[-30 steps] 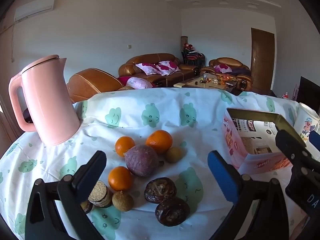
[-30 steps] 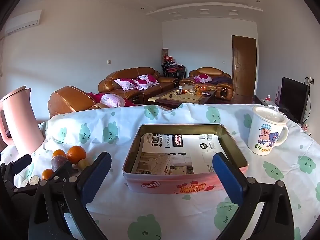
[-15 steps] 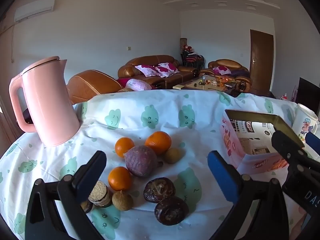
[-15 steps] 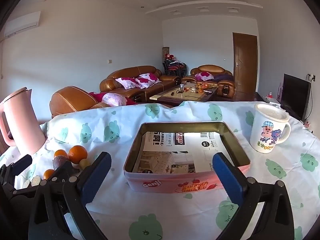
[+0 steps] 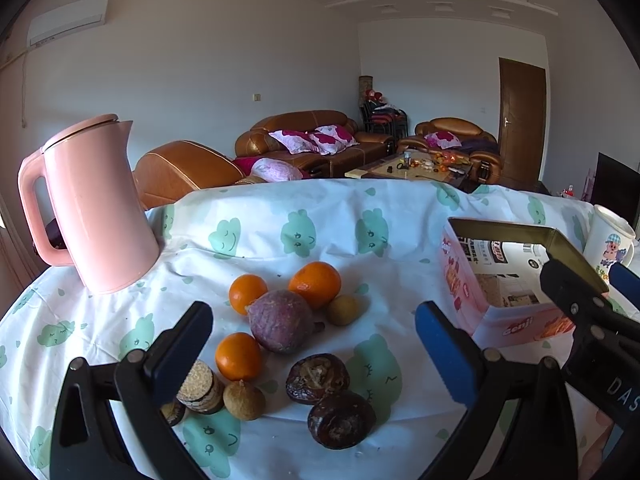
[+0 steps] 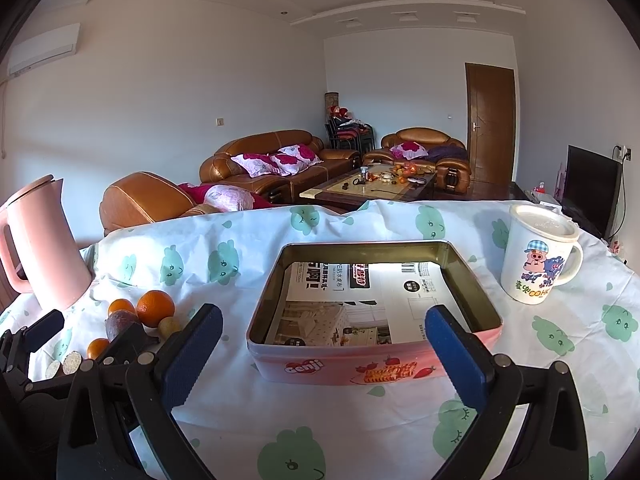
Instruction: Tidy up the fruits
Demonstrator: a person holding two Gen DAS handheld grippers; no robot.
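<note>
Fruit pile (image 5: pixel 288 336): table's left side, beside tin (image 6: pixel 372 312) | firm, round, roll-prone; wrinkled ones likely brittle; I'd grip across middles | my left claw (image 5: pixel 312 332), right claw (image 6: pixel 320 340): wide open, empty

Left wrist view faces the fruit pile (image 5: pixel 296 332) closely; right wrist view faces the tin (image 6: pixel 372 312) — both share tin, fruit and kettle (image 5: pixel 96 208).
</note>
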